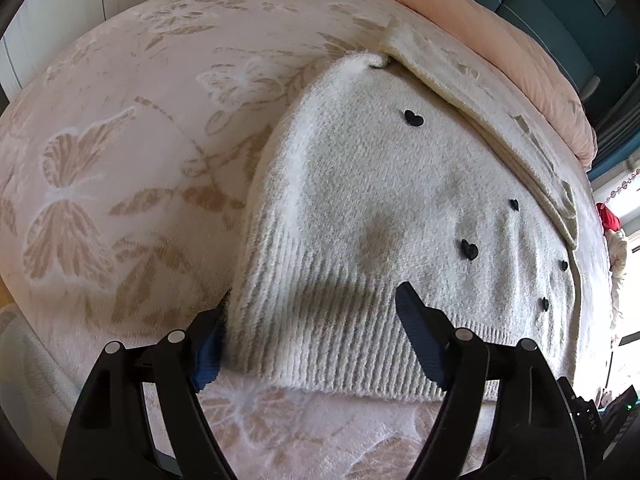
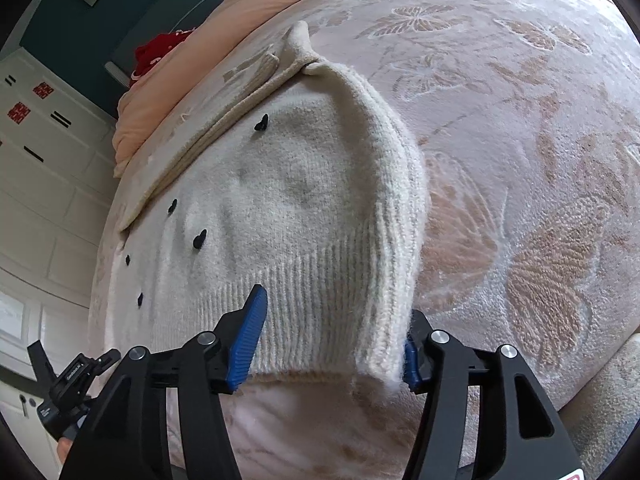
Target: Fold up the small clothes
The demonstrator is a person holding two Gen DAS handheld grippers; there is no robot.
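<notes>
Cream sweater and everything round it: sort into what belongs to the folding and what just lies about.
Belongs to the folding:
- cream sweater with black heart buttons
- left gripper, open at its hem
- right gripper, open at its hem

Just lying about:
- butterfly blanket underneath
- peach duvet
- red cloth

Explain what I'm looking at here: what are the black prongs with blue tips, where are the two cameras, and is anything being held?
The black prongs are hand-held two-finger grippers, one in each of a person's hands; no robot arm is involved. Each picture comes from a fisheye camera on its gripper, looking along the fingers. A fluffy cream knitted cardigan with small black heart buttons lies on a pink butterfly-patterned blanket over a bed. The left gripper straddles the ribbed hem's left corner; the right gripper straddles the opposite corner. Both sets of jaws stand open, with the hem between them but not pinched, so nothing is held.
</notes>
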